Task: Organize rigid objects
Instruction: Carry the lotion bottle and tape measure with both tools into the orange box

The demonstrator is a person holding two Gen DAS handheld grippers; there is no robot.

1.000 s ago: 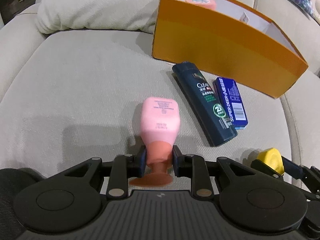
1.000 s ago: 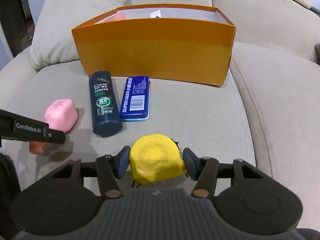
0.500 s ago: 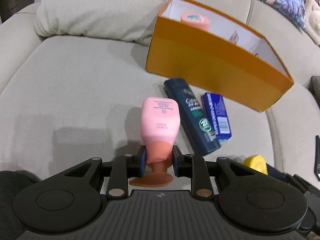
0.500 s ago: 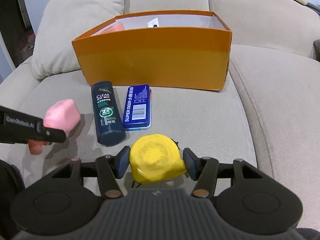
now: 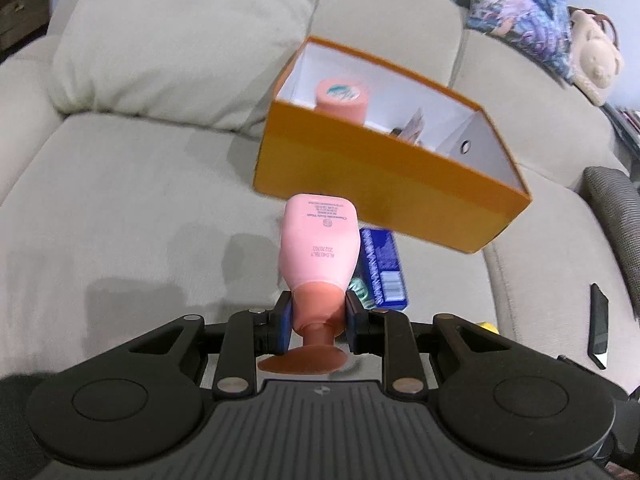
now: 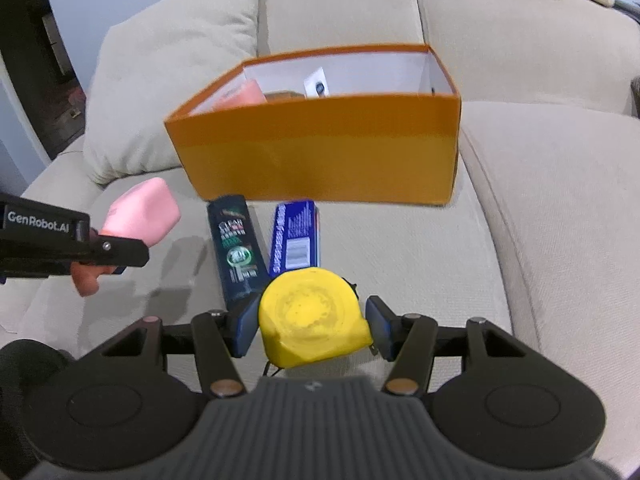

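left gripper [image 5: 316, 322] clamped on pink bottle [image 5: 318, 246] neck, light but slippery | right gripper [image 6: 312, 326] pinching yellow tape measure [image 6: 314, 316], stiff, chunky | both above sofa [image 6: 400, 248] front edge, short of orange box [image 6: 320, 148]

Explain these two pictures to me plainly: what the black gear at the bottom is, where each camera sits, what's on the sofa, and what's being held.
No robot here: a person carries a hand-held gripper in each hand, with a camera looking along its fingers. The left hand-held gripper is clamped on the neck of a pink bottle. The right hand-held gripper holds a yellow tape measure. On the sofa cushion lie a dark shampoo bottle and a blue box, in front of an open orange box that already holds some items.
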